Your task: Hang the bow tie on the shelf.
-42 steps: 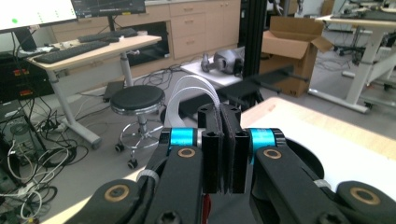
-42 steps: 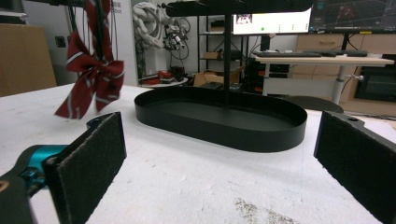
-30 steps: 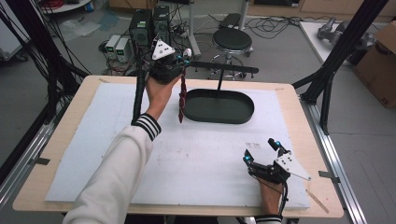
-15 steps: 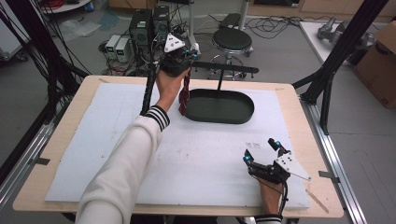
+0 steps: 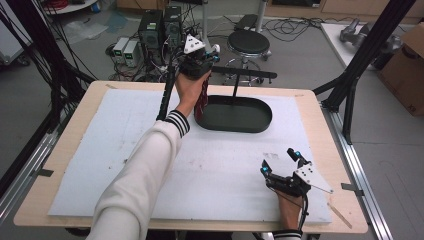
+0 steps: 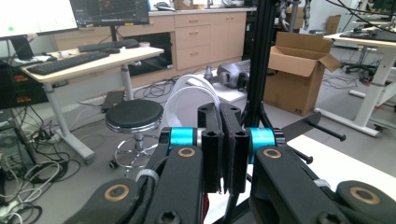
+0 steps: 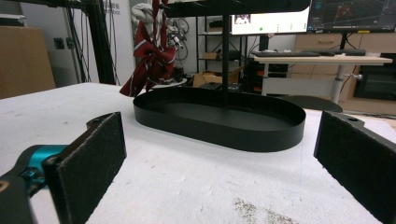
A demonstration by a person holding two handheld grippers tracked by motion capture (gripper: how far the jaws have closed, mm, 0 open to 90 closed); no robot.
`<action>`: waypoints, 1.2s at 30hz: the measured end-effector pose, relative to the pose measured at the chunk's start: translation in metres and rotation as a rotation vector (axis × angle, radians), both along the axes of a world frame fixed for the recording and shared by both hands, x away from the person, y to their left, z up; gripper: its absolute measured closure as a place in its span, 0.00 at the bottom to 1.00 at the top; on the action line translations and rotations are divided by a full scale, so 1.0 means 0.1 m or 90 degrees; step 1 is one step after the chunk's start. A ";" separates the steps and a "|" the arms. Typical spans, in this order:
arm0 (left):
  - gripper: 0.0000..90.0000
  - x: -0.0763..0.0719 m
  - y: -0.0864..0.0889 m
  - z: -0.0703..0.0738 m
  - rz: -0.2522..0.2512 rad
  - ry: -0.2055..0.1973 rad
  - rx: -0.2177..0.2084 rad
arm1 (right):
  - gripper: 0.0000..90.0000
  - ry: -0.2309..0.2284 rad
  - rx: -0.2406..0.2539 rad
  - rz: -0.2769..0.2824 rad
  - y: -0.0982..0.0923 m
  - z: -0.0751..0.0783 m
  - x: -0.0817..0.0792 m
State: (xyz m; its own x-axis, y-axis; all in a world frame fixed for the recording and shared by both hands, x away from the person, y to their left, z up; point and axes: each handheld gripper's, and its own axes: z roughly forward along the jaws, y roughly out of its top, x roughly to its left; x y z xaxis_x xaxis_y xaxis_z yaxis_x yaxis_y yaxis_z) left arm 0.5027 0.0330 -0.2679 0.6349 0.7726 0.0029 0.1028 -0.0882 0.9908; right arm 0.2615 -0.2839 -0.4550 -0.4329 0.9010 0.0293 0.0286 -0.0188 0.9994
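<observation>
Raised high over the far edge of the table point(image 5: 65, 150), at the left end of a black stand's crossbar point(image 5: 245, 75): left gripper point(image 5: 200, 57), jaws pressed together in its own view, with only a sliver of dark red showing beneath them. Hanging straight down from that grip, a dark red striped tie point(image 5: 202, 100), long axis vertical, knotted lower end dangling just above the near-left rim of the black oval tray point(image 5: 235, 127) that forms the stand's base. Seen from the right gripper view, tie point(image 7: 152, 56) suspended close beside the bar's left end, its upper loop running up past the bar; whether the loop already rests over the bar or sits just beside it, hard to say from these angles. Upright post rising from the middle of the tray, bar lying crosswise, left to right across the table, so any hanging move apparently turns on carrying the loop sideways along that line and over the bar's tip. Resting on the white mat point(image 5: 125, 170) at the near right corner, well apart from stand and tie: right gripper point(image 5: 282, 165), jaws spread wide and empty, pointed toward the tray. Left hand plainly the nearer of the two, and the one doing the work.
</observation>
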 end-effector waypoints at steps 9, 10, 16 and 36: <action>0.97 0.05 -0.11 -0.14 -0.008 0.019 0.008 | 0.01 0.000 0.000 0.001 0.00 0.00 0.00; 0.97 0.05 -0.11 -0.15 -0.006 0.022 0.006 | 0.01 0.001 0.003 0.001 0.00 0.00 0.00; 0.97 0.09 -0.14 -0.22 -0.011 0.039 0.001 | 0.01 0.004 0.005 0.002 0.00 0.00 0.00; 0.91 0.07 -0.26 -0.35 -0.020 0.072 0.035 | 0.01 0.004 0.005 0.002 0.00 0.00 0.00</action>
State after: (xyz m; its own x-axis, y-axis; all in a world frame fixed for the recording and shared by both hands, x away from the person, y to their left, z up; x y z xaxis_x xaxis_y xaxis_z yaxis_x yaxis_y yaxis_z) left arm 0.5096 0.0070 -0.3032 0.6569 0.7534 -0.0282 0.2094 -0.1463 0.9668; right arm 0.2615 -0.2838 -0.4549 -0.4356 0.8993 0.0392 0.0353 -0.0265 0.9990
